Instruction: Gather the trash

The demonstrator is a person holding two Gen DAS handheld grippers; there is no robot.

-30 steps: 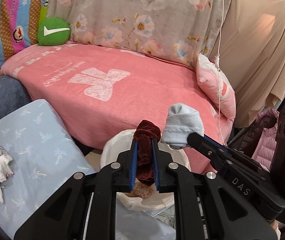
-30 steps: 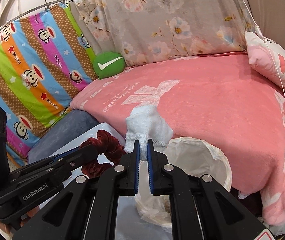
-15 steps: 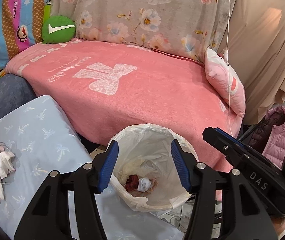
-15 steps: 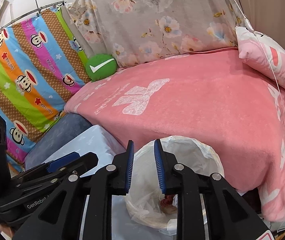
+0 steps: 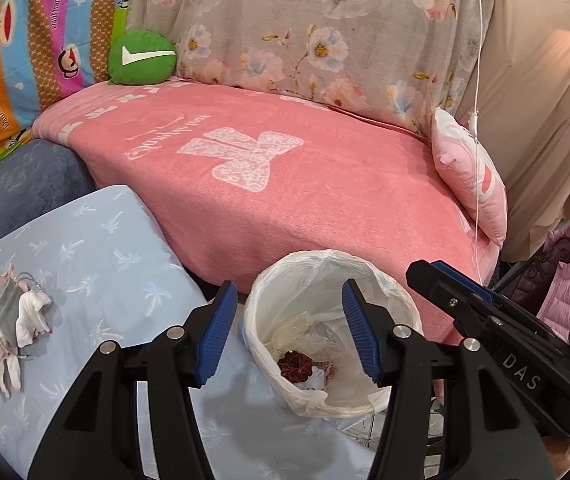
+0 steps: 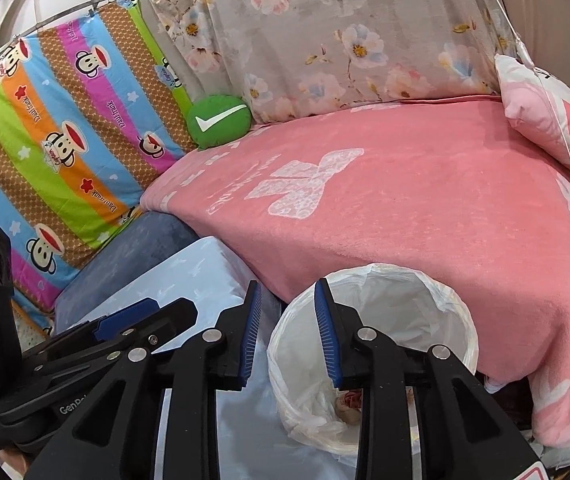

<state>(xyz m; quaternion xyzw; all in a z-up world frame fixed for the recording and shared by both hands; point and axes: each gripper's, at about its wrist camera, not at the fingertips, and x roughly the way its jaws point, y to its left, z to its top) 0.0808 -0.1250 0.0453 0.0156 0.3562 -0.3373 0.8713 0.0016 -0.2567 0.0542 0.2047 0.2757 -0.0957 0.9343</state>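
A white-lined trash bin [image 5: 397,292] stands against the pink bed; it also shows in the right wrist view [image 6: 461,320]. Inside lie a dark red scrunchie [image 5: 295,364], a white sock and crumpled wrappers. My left gripper [image 5: 290,334] is open and empty above the bin's left rim. My right gripper [image 6: 287,328] is open and empty over the bin's left edge; it also shows at the right of the left wrist view [image 5: 457,292]. A pile of crumpled rags and a mask [image 5: 9,320] lies on the light blue cushion [image 5: 97,248] at the left.
The pink blanket bed [image 5: 285,168] lies behind the bin, with a green round pillow [image 5: 143,58] at the back and a pink pillow [image 5: 469,176] at the right. A thin white cord [image 5: 477,120] hangs down at the right. A dark blue seat [image 5: 17,188] lies left.
Both grippers opened and let go: the red scrunchie and the white sock dropped into the bin. Both grippers have since pulled back slightly and opened wider.
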